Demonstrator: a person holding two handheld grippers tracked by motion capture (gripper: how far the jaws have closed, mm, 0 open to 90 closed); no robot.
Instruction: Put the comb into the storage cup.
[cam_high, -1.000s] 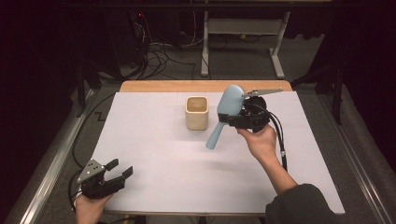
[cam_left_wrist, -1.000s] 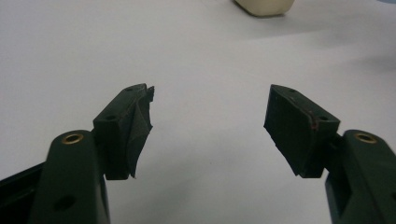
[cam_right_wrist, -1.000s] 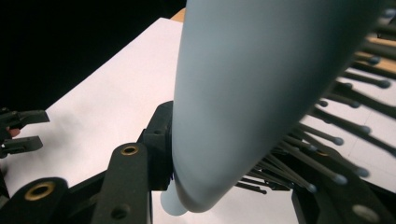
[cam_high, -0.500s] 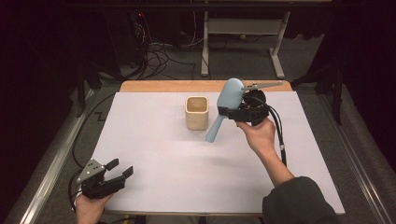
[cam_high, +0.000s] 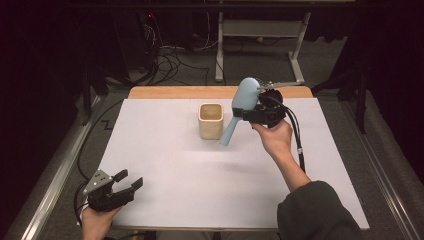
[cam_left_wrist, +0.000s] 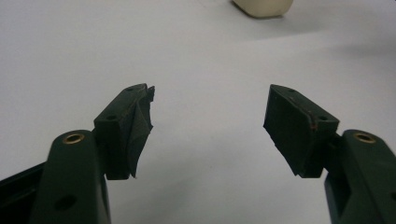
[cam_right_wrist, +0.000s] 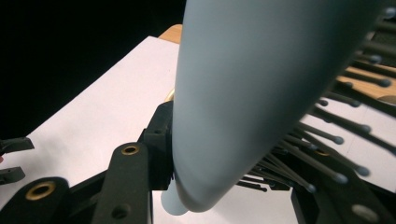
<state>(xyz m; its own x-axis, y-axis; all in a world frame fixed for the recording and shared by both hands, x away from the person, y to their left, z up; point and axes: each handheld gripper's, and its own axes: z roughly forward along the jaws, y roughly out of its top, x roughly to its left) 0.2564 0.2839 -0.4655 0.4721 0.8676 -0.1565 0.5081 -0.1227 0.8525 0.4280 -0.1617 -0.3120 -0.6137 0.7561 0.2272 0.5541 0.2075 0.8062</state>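
Observation:
A light blue hairbrush (cam_high: 243, 99) hangs above the white table, its head clamped in my right gripper (cam_high: 250, 112), which is shut on it. Its handle slants down and to the left, ending just right of a cream square cup (cam_high: 210, 120) that stands upright at mid-table. In the right gripper view the hairbrush (cam_right_wrist: 252, 84) sits between the jaws of the right gripper (cam_right_wrist: 233, 163), bristles pointing right. My left gripper (cam_high: 127, 181) rests at the near left corner, open and holding nothing. Seen from the left gripper (cam_left_wrist: 210, 121), the cup (cam_left_wrist: 264, 5) stands far ahead.
A white sheet (cam_high: 200, 185) covers the table, with a wooden strip (cam_high: 175, 92) along the far edge. A black cable (cam_high: 296, 135) trails from the right gripper past the forearm. Cables and a metal stand (cam_high: 220, 50) lie on the floor behind.
My right gripper has lifted the hairbrush slightly and carried it a little toward the far side. The left gripper has stayed put.

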